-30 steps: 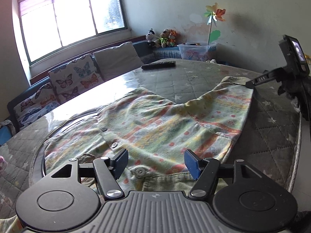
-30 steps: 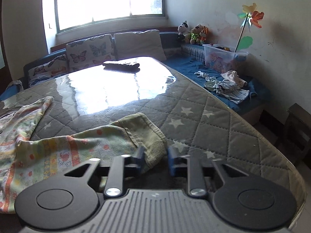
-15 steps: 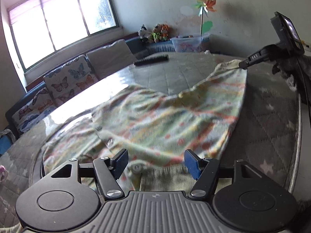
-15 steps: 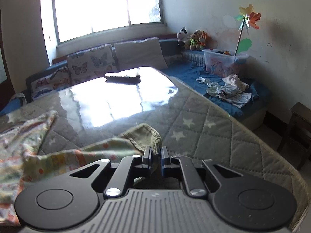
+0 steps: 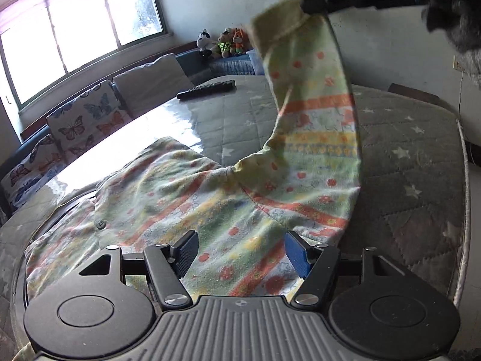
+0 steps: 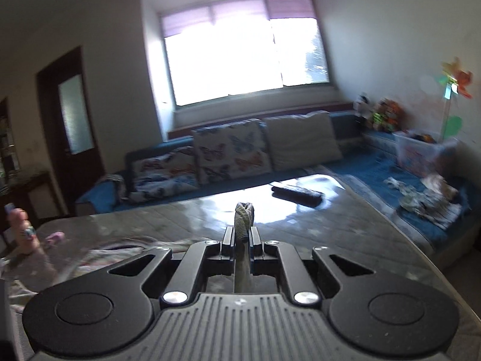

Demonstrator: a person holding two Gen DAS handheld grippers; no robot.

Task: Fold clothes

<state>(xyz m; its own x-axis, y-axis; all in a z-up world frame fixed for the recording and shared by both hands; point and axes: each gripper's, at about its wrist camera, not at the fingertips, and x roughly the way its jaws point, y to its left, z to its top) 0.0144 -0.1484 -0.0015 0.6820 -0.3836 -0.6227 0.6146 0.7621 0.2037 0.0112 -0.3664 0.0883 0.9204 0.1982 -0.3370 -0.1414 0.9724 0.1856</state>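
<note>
A green and orange patterned child's garment (image 5: 192,198) lies spread on the quilted star table cover (image 5: 405,162). Its sleeve (image 5: 315,126) is lifted high off the table. My right gripper (image 6: 242,234) is shut on the sleeve's ribbed cuff (image 6: 243,216); it also shows at the top right of the left wrist view (image 5: 312,4), above the table. My left gripper (image 5: 240,251) is open and low over the garment's near hem, with fabric between its spread fingers.
A black remote (image 5: 207,88) lies on the far, glossy part of the table, also seen in the right wrist view (image 6: 296,194). A blue sofa with butterfly cushions (image 6: 228,153) runs behind. Loose clothes (image 6: 427,195) and a plastic box (image 6: 418,153) sit at the right.
My right gripper closed on the cuff and rose, lifting the sleeve high above the table and swinging it left. My left gripper stayed open over the hem.
</note>
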